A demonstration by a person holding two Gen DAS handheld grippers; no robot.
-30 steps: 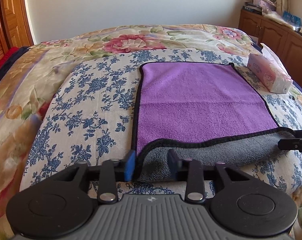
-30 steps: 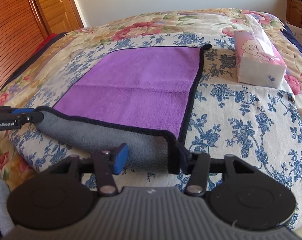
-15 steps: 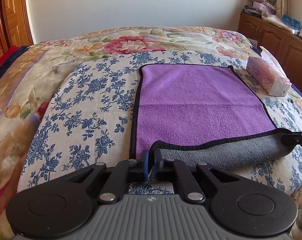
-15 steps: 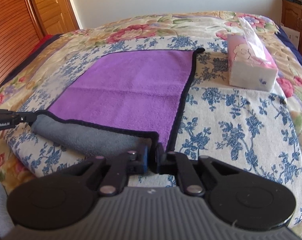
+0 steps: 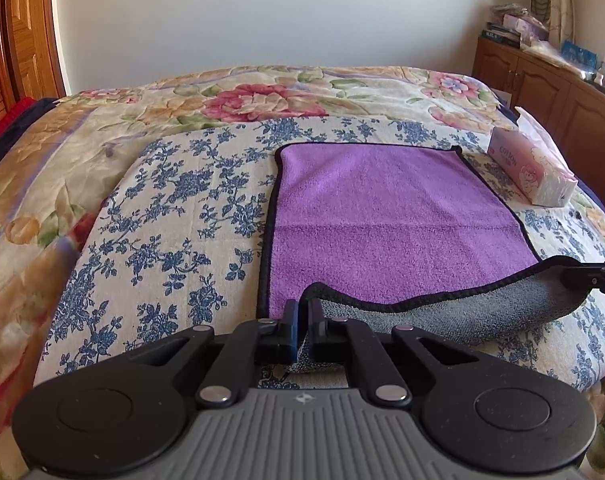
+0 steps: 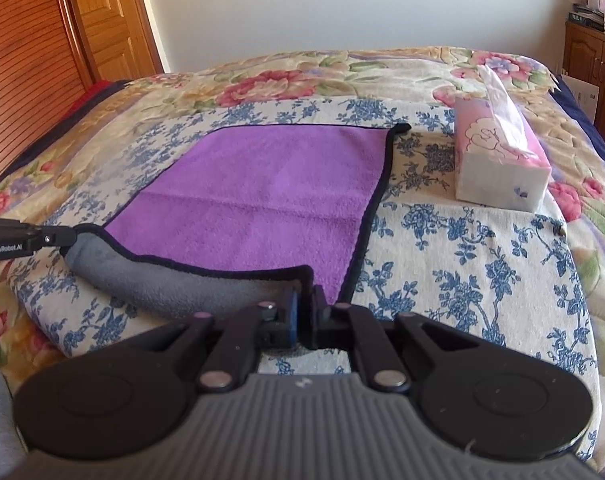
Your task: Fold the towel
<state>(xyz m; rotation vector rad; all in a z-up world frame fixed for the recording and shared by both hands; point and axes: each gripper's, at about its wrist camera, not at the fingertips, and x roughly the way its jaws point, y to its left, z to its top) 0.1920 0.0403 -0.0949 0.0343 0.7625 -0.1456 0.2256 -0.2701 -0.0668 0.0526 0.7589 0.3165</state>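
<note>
Both tools (image 5: 303,312) (image 6: 305,300) now higher with towel (image 5: 382,216) corners, seemingly pinched.

Purple towel (image 5: 382,216), black-edged, grey underside, lies flat on the blue-flowered cloth (image 5: 174,216) on the bed. Near edge lifted and rolled back, grey side showing, both near corners raised.

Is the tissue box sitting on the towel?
No, the tissue box rests on the blue-flowered cloth, clear of the towel and its right edge.

Black hand-held gripper (image 5: 302,312) — ribbed grey body
</note>
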